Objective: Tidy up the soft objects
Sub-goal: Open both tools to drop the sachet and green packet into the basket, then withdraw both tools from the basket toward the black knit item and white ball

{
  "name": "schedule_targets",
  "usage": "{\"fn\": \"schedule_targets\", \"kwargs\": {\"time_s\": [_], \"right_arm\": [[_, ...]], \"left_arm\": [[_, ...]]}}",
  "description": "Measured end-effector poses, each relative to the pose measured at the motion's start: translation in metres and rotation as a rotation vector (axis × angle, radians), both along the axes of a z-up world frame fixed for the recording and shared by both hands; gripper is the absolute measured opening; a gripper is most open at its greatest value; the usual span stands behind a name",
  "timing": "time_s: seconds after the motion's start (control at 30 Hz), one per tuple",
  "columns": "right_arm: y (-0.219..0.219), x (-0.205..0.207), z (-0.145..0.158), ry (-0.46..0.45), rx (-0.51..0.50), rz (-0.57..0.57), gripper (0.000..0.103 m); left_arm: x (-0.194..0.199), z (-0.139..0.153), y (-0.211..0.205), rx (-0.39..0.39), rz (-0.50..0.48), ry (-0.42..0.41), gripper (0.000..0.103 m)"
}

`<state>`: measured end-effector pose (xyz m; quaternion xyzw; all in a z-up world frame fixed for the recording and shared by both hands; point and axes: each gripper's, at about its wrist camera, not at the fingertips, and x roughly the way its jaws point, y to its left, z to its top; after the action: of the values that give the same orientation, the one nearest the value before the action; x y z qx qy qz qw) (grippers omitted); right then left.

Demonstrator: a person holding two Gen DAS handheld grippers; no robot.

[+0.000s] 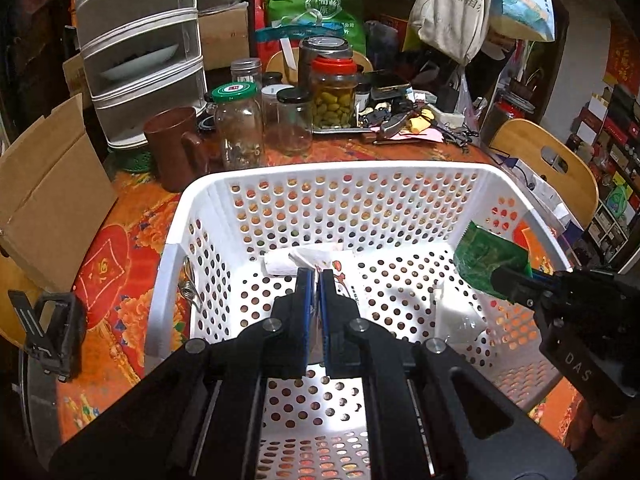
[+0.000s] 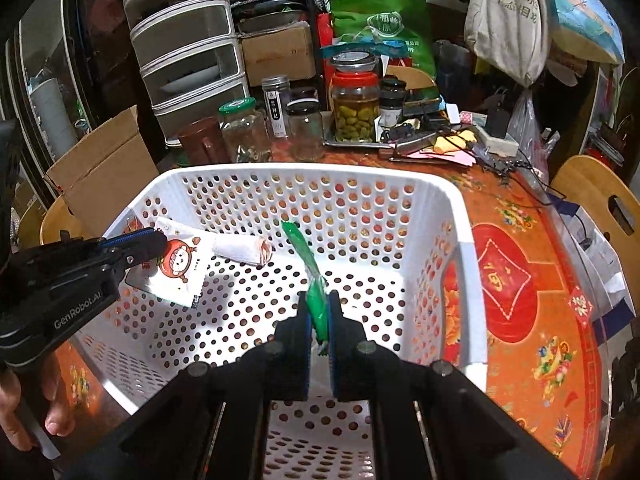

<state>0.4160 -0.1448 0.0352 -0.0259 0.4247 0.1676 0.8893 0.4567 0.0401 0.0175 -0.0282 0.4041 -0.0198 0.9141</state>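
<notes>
Red and orange cloth covers the table [image 2: 520, 240], and jars crowd the top of both views. A white basket with holes [image 1: 400, 168] fills the middle.

The left gripper [image 1: 316, 276] is clamped on a white packet with a cartoon face [image 2: 176, 264], low on the left side of the right view. The right gripper [image 2: 319, 300] is clamped on a thin green packet [image 2: 308, 268], mid-frame. Both packets hang over the inside of the basket. A white rolled cloth [image 2: 240, 250] already lies by the far wall.

To do this well, lower each packet close to the basket floor, then let go, so they land flat and apart.

Something clear, maybe a plastic bag [image 1: 460, 320], lies at the lower right of the left view; it is hard to make out. The green packet's lower end is hidden between the pads.
</notes>
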Motion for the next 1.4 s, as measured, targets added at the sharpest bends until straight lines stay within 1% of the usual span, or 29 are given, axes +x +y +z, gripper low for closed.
{"fn": "schedule_targets", "kwargs": {"time_s": [0.23,0.3,0.33,0.37,0.4,0.43,0.47,0.5,0.53,0.57,0.6,0.67,0.7,0.73,0.8,0.87,0.93,1.03,1.13,1.2,1.27,1.4], "right_arm": [[0.001,0.003,-0.003,0.011,-0.003,0.007,0.005],[0.001,0.002,-0.002,-0.001,-0.001,0.007,0.008],[0.001,0.002,-0.001,-0.005,0.004,0.007,0.012],[0.0,0.001,0.001,-0.013,0.014,0.008,0.019],[-0.002,0.0,0.003,-0.023,0.021,0.005,0.024],[-0.003,-0.002,0.006,-0.036,0.027,0.004,0.034],[-0.003,-0.004,0.009,-0.046,0.031,0.006,0.045],[-0.004,-0.006,0.011,-0.053,0.034,0.007,0.051],[-0.004,-0.008,0.012,-0.06,0.034,0.006,0.059],[-0.004,-0.011,0.015,-0.07,0.035,0.006,0.061],[-0.005,-0.014,0.017,-0.075,0.035,0.007,0.061],[-0.006,-0.02,0.021,-0.089,0.034,0.008,0.067],[-0.007,-0.022,0.023,-0.094,0.036,0.008,0.073],[-0.008,-0.025,0.025,-0.1,0.036,0.007,0.075],[-0.011,-0.032,0.029,-0.111,0.041,0.008,0.079],[-0.014,-0.038,0.032,-0.122,0.045,0.004,0.09],[-0.015,-0.046,0.035,-0.138,0.04,0.005,0.093],[-0.017,-0.057,0.04,-0.152,0.039,0.006,0.094],[-0.02,-0.07,0.045,-0.165,0.041,0.011,0.094],[-0.023,-0.078,0.048,-0.173,0.05,0.012,0.095],[-0.026,-0.088,0.051,-0.183,0.058,0.013,0.095],[-0.032,-0.104,0.055,-0.196,0.073,0.013,0.096]], "left_arm": [[0.004,-0.005,0.0,0.0,0.007,0.009,0.004],[0.004,-0.005,-0.001,-0.002,0.003,0.002,0.005],[0.004,-0.005,-0.001,-0.001,0.002,0.0,0.005],[0.004,-0.005,-0.002,-0.002,0.002,-0.002,0.01],[0.003,-0.004,-0.002,-0.007,0.001,-0.006,0.015],[0.001,-0.003,-0.002,-0.008,-0.002,-0.013,0.019],[0.0,-0.001,-0.002,-0.007,-0.002,-0.017,0.029],[-0.002,0.001,-0.003,-0.003,-0.001,-0.026,0.042],[-0.004,0.003,-0.002,0.002,0.003,-0.037,0.048],[-0.009,0.007,-0.002,0.01,0.008,-0.056,0.056],[-0.012,0.009,-0.003,0.015,0.005,-0.067,0.059],[-0.019,0.016,-0.004,0.021,-0.004,-0.089,0.064],[-0.024,0.02,-0.005,0.025,-0.007,-0.099,0.067],[-0.028,0.024,-0.006,0.029,-0.01,-0.11,0.069],[-0.04,0.033,-0.007,0.036,-0.011,-0.137,0.08],[-0.051,0.04,-0.009,0.055,-0.008,-0.159,0.088],[-0.062,0.046,-0.013,0.077,-0.011,-0.177,0.092],[-0.076,0.052,-0.017,0.088,-0.021,-0.19,0.095],[-0.09,0.058,-0.015,0.078,-0.026,-0.197,0.097],[-0.101,0.062,-0.014,0.075,-0.019,-0.202,0.101],[-0.107,0.063,-0.012,0.079,-0.009,-0.2,0.102],[-0.127,0.064,-0.004,0.051,-0.01,-0.204,0.102]]}}
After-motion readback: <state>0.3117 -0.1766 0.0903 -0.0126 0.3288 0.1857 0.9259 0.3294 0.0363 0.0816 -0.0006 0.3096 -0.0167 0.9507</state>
